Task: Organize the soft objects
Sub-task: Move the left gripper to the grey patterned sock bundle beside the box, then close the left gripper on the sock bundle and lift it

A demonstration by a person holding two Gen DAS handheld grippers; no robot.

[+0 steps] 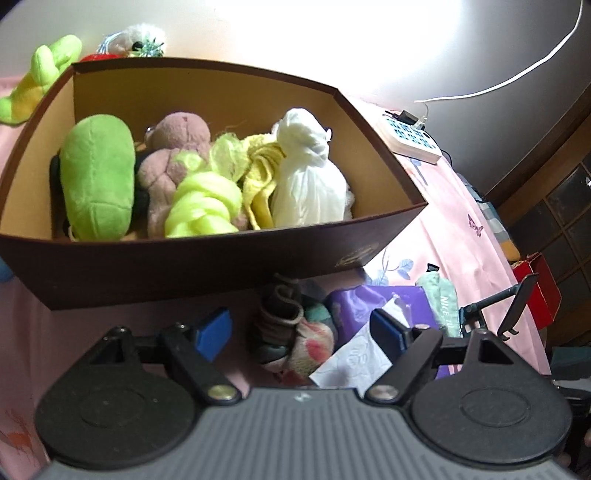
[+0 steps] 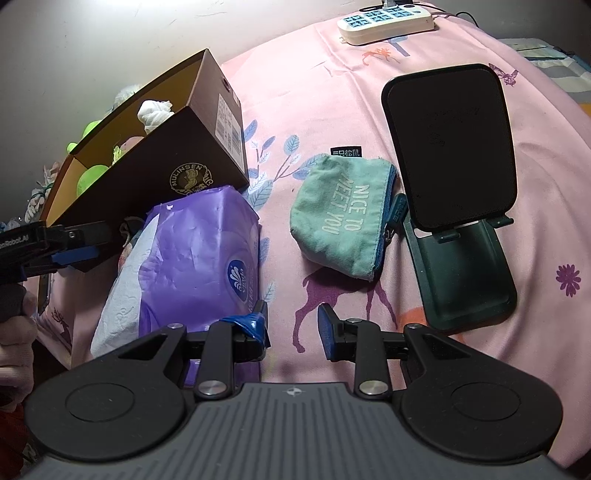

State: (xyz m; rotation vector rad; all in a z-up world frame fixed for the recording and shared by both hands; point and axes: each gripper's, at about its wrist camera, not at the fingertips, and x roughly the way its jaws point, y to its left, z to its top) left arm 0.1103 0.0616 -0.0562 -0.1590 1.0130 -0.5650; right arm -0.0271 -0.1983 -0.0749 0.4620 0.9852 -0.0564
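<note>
A brown cardboard box point(image 1: 184, 266) holds a green plush point(image 1: 96, 177), a pink plush point(image 1: 173, 147), neon yellow yarn point(image 1: 203, 206), a yellow cloth point(image 1: 258, 177) and a white bundle point(image 1: 306, 173). My left gripper point(image 1: 301, 332) is open and empty, just in front of the box, above a rolled sock bundle point(image 1: 295, 339) on the pink sheet. My right gripper point(image 2: 291, 326) is open and empty, near a purple tissue pack point(image 2: 199, 251) and below a teal pouch point(image 2: 343, 214). The box point(image 2: 177, 155) and the left gripper's fingers point(image 2: 77, 254) also show in the right wrist view.
A black phone stand point(image 2: 454, 195) stands right of the pouch. A white power strip point(image 2: 384, 18) lies at the far edge. A green plush point(image 1: 40, 77) and a white fluffy toy point(image 1: 140, 40) sit behind the box. A red box point(image 1: 539, 291) is at the right.
</note>
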